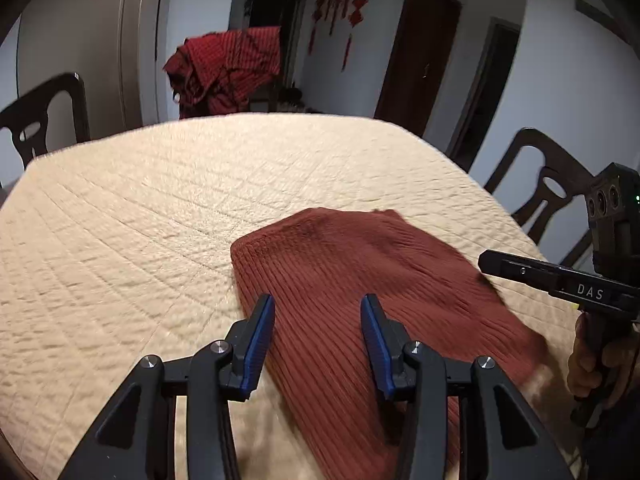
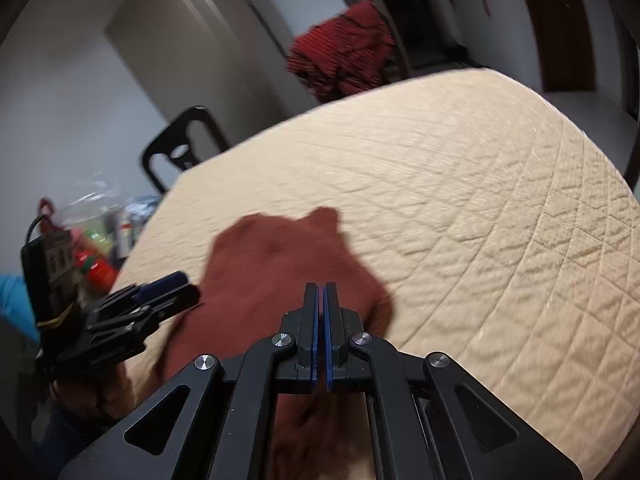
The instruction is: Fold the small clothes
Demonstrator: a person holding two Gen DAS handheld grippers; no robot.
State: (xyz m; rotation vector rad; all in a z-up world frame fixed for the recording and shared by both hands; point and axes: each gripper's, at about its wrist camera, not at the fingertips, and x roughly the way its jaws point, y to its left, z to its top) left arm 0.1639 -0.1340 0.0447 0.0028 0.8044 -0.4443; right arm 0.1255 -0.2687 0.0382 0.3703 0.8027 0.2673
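A rust-brown ribbed garment [image 1: 360,264] lies flat on the cream quilted table cover [image 1: 140,200]. My left gripper [image 1: 318,304] hovers over the garment's near left part, its blue pads apart and nothing pinched between them. My right gripper [image 1: 486,258] reaches in from the right, over the garment's right edge, held by a hand [image 1: 592,360]. In the right wrist view, my right gripper [image 2: 322,288] is shut with its pads together and no cloth seen between them, above the blurred garment [image 2: 280,256]. The left gripper [image 2: 180,290] shows at the garment's left side.
Dark wooden chairs stand at the table's left [image 1: 44,120] and right [image 1: 548,192]. A heap of red striped cloth [image 1: 228,68] hangs on a chair beyond the far edge. Bottles and bags [image 2: 92,240] crowd the floor to the left of the table [image 2: 480,200].
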